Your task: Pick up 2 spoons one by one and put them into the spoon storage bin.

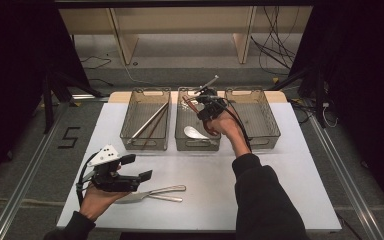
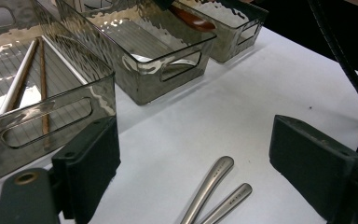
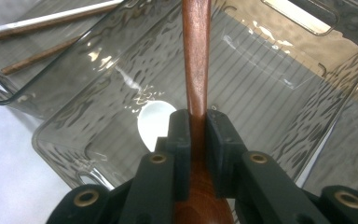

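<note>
a white table carries three clear grey bins in a row along its far edge: the left bin, the middle bin just beside it, and the right bin on the other side. near the front left of the table two metal utensils lie flat side by side on the bare top, handles pointing right; in the left gripper view their handles lie close together, well apart from the bins. the rest of the top is plain white, with a tiny dark speck toward its right side.
</note>
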The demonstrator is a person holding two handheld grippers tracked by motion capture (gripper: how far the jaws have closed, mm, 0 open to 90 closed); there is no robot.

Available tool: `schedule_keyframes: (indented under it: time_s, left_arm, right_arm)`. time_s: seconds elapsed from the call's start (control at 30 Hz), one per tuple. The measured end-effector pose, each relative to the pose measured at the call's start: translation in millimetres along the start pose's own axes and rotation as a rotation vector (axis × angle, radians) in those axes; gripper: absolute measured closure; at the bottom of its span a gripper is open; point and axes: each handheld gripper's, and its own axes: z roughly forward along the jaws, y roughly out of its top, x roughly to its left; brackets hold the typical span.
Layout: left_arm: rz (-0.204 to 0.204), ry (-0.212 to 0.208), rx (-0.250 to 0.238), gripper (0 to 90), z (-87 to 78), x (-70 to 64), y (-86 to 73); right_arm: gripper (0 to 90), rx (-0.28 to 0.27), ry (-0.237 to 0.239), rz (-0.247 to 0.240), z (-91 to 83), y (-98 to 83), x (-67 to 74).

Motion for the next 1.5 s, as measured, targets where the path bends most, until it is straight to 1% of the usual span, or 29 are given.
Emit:
schedule_keyframes:
  time_s: [0.03, 0.1, 0.17, 0.3, 0.43, 0.5, 0.57, 0.63, 0.7, 0.77, 0.8, 0.87, 0.93, 1.03, 1.2, 1.3, 1.37, 1.5]
  left_arm:
    - [-0.001, -0.001, 0.000, 15.4, 0.0, 0.0, 0.1]
    - [0.000, -0.001, 0.001, 15.4, -0.2, 0.0, 0.3]
    - [0.001, 0.000, 0.001, 15.4, -0.2, 0.2, 0.0]
    - [0.001, 0.000, 0.002, 15.4, -0.4, 0.4, 0.0]
    - [0.001, 0.001, 0.003, 15.4, -0.2, 0.5, 0.1]
    - [0.001, 0.002, 0.006, 15.4, 0.0, 0.6, -0.2]
    - [-0.001, 0.002, 0.010, 15.4, 0.1, 1.4, -0.3]
    - [-0.003, 0.002, 0.013, 15.4, 0.6, 1.5, -0.4]
    - [-0.002, 0.007, 0.020, 15.3, 1.1, 1.4, -0.7]
    - [-0.005, 0.004, 0.025, 15.3, 1.8, 2.1, -0.7]
    - [-0.006, 0.005, 0.032, 15.3, 2.6, 2.5, -0.7]
    - [-0.002, 0.006, 0.047, 15.3, 3.8, 2.9, -1.2]
    - [-0.001, 0.007, 0.059, 15.3, 4.7, 2.7, -1.4]
    - [0.016, 0.007, 0.088, 15.3, 6.8, 2.9, -2.2]
    - [0.026, 0.003, 0.144, 15.3, 11.4, 3.4, -4.2]
    - [0.040, -0.003, 0.179, 15.3, 13.8, 3.5, -5.2]
    - [0.052, -0.004, 0.208, 15.4, 16.3, 3.1, -6.4]
    - [0.069, -0.006, 0.246, 15.4, 20.6, 0.6, -8.4]
  right_arm:
    - [80.4, 0.002, -0.002, 0.001, 0.5, 0.0, -0.1]
    - [75.5, 0.005, -0.001, 0.008, 1.2, 0.4, 0.2]
    - [73.5, 0.003, 0.002, 0.009, 0.7, 0.4, -0.1]
    - [67.9, -0.008, 0.019, 0.012, -3.5, -0.5, -2.7]
    - [62.6, -0.012, 0.026, 0.016, -9.4, -2.1, -4.9]
    - [57.7, -0.008, 0.038, 0.010, -13.0, -3.8, -5.2]
    - [55.7, -0.016, 0.045, 0.001, -17.3, -7.0, -4.2]
    - [51.5, -0.026, 0.067, -0.005, -22.3, -11.4, -2.7]
    - [48.1, -0.033, 0.092, -0.024, -27.6, -16.9, 0.0]
    - [46.9, -0.043, 0.110, -0.054, -34.7, -24.4, 4.8]
    - [45.6, -0.046, 0.115, -0.064, -38.3, -27.8, 7.0]
    - [44.5, -0.061, 0.138, -0.085, -46.4, -35.8, 12.2]
    - [43.5, -0.068, 0.139, -0.103, -52.3, -41.6, 16.1]
    - [42.4, -0.082, 0.153, -0.124, -60.2, -52.6, 22.3]
    - [41.4, -0.092, 0.162, -0.136, -68.2, -70.1, 26.6]
    - [40.8, -0.093, 0.166, -0.132, -73.6, -81.4, 28.1]
    - [40.5, -0.100, 0.171, -0.140, -77.0, -88.7, 28.9]
    - [39.8, -0.104, 0.169, -0.142, -82.5, -103.8, 31.2]
